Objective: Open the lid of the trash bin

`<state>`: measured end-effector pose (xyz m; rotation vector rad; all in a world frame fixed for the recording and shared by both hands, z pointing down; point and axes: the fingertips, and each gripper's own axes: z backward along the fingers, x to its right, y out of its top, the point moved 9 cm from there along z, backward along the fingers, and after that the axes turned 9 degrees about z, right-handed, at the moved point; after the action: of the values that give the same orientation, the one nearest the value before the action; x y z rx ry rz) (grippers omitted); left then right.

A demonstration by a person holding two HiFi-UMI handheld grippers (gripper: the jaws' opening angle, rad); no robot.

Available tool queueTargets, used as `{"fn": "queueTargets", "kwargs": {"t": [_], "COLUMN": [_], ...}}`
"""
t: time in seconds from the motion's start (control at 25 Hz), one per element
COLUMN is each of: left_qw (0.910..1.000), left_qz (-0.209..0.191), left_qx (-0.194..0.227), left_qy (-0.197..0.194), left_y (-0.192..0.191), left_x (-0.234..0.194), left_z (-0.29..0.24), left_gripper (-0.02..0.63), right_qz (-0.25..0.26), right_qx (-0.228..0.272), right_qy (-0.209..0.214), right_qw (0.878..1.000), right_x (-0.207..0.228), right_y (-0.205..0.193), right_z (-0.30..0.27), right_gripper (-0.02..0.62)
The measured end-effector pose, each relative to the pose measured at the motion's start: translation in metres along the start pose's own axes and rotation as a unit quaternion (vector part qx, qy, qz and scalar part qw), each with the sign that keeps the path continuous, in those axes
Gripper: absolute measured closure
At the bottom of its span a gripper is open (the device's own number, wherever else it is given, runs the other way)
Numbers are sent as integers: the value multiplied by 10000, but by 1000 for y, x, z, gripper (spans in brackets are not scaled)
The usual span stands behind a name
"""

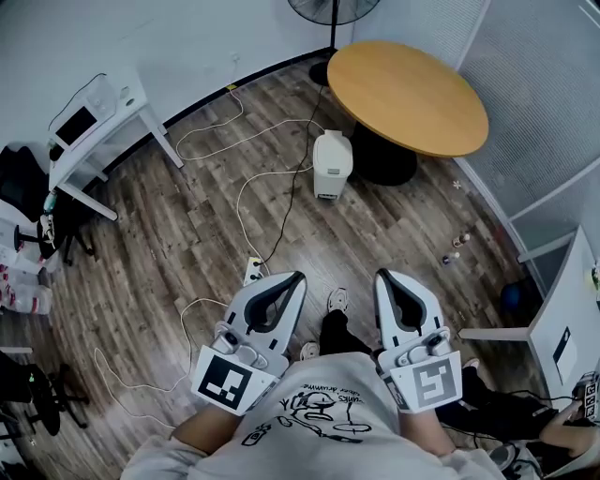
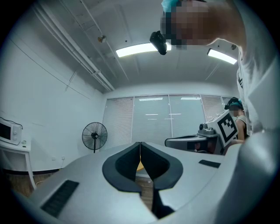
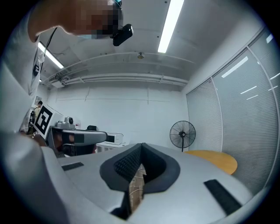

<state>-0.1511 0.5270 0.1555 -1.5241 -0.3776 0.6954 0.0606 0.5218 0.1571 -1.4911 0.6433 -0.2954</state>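
Trash bin [image 1: 332, 173], lid [image 1: 333, 150] down, beside table [image 1: 412, 94]

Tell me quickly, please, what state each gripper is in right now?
Left gripper: closed, jaws together, holding nothing.
Right gripper: closed, jaws together, holding nothing.

The head camera looked steeply down from above, close over the white left gripper [image 1: 296, 277] and white right gripper [image 1: 382, 277]. Each gripper's camera looked level along its jaws; all three shared the black pedestal fan [image 1: 333, 7] ahead of them.
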Motion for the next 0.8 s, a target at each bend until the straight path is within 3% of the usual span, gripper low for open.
{"fn": "queueTargets", "kwargs": {"t": [0.8], "left_qw": [9999], "left_qz": [-28], "left_qx": [52], "left_qy": [90], "left_y": [16], "left_x": [-42], "left_z": [-174], "left_gripper": [586], "right_qz": [-93], "right_qx": [-27], "right_qy": [58], "right_qw": [9999], "right_x": [155], "right_y": [-23], "right_z": [-89], "right_gripper": [588]}}
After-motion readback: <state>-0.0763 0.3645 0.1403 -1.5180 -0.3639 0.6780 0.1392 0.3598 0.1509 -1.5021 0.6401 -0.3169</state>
